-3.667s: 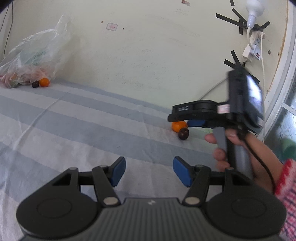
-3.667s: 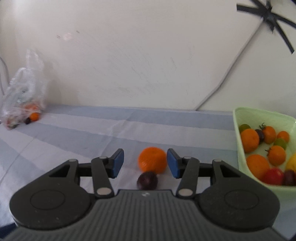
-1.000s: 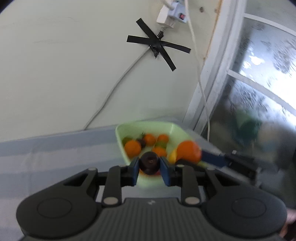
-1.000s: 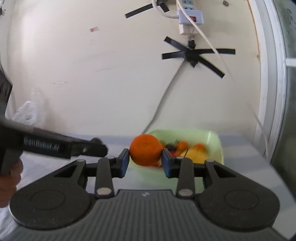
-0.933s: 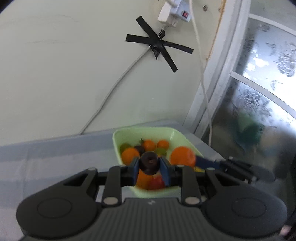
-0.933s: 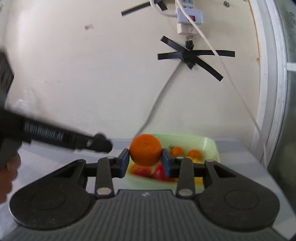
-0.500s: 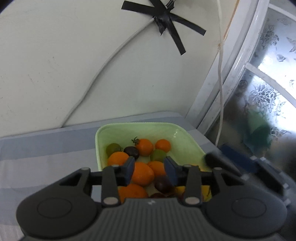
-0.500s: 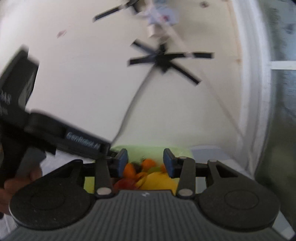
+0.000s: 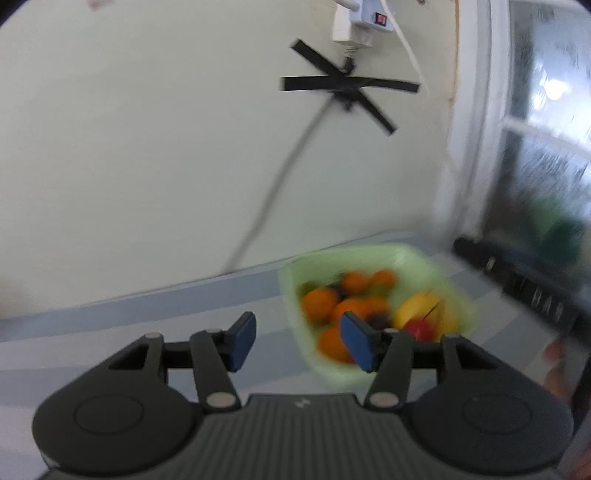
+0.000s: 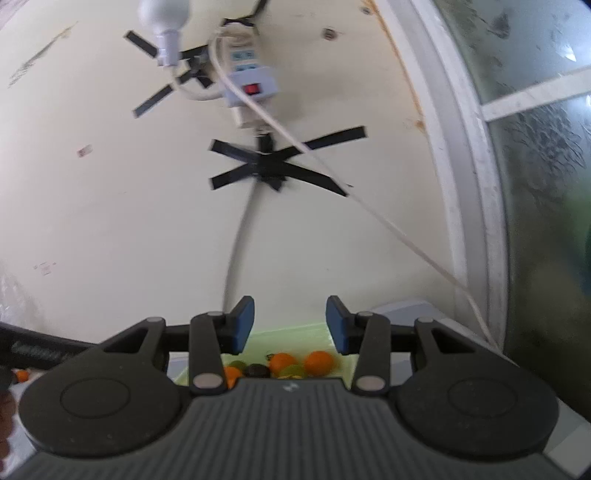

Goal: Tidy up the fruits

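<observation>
A pale green bowl (image 9: 417, 258) holds several oranges (image 9: 317, 306), a yellow fruit (image 9: 417, 306) and a red one (image 9: 419, 326). In the left wrist view my left gripper (image 9: 297, 341) is open and empty, just left of and in front of the bowl. My right gripper (image 10: 290, 325) is open and empty, raised above the bowl (image 10: 284, 330), whose fruits (image 10: 317, 362) show under its fingers. The right gripper's body (image 9: 517, 284) shows blurred at the right of the left wrist view.
The bowl stands on a blue and grey striped cloth (image 9: 110, 317) against a cream wall. A power strip (image 10: 247, 77), black tape crosses (image 10: 277, 166) and cables hang on the wall. A window frame (image 10: 465, 184) is on the right. A bulb (image 10: 166, 22) hangs at top.
Both grippers opened and dropped the dark plum and the orange into the bowl. Since then the left gripper has pulled back leftward and the right gripper has lifted and tilted up.
</observation>
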The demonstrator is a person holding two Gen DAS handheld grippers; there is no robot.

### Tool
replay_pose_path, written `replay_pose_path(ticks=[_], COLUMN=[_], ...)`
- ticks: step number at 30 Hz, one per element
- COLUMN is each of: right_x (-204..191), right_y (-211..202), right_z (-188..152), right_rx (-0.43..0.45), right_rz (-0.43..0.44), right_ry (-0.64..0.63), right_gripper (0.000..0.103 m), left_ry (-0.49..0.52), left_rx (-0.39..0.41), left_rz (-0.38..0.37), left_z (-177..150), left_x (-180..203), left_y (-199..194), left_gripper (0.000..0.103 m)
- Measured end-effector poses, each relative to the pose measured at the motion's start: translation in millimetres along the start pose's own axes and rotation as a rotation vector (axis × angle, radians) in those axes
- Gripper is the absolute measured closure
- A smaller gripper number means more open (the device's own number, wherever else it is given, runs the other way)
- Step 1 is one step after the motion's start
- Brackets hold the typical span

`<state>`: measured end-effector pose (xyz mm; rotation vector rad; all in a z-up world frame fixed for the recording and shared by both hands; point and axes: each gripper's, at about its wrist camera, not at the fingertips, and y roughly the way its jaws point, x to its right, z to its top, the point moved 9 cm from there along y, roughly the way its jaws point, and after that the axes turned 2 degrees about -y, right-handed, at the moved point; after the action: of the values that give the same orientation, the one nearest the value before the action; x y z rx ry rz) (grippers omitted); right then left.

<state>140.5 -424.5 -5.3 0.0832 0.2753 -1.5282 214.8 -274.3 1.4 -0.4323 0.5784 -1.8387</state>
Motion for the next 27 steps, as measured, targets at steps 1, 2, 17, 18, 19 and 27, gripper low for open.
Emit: replay_pose_path(ticks=[1,2,17,18,19,27], right_x=[-3,-6,-56,-61,-64,-71], right_y=[-2,-4,-87,-90,-93,-105], right_z=[-1,-2,-77,-80,-82,-90], right_rx=[-0.007,-0.021,-0.196,-0.198,-0.199,-0.204], right_rz=[0.007,0.019,0.062,0.06,0.057,0.029], right_ry=[0.004,0.018,0.106,0.095,0.091,0.132], right_gripper=[0.057,0.057,0.057,0.057,0.057,0.053], left_ry=[0.008,0.006,-0.127,-0.129,-0.131,-0.136], left_rx=[0.004,0.004,-0.018,-0.016,-0.013,-0.004], left_rz=[0.037,0.056,0.137,0.139,0.141,0.159], left_z=[-9,-15,-102,-105,-108,-127], left_x=[-4,-6,-45,-47,-48,-57], left_y=[-9,-15,-84,-86,-89,-104], left_gripper=[0.051,0.051,0.048,0.048,0.048,0.036])
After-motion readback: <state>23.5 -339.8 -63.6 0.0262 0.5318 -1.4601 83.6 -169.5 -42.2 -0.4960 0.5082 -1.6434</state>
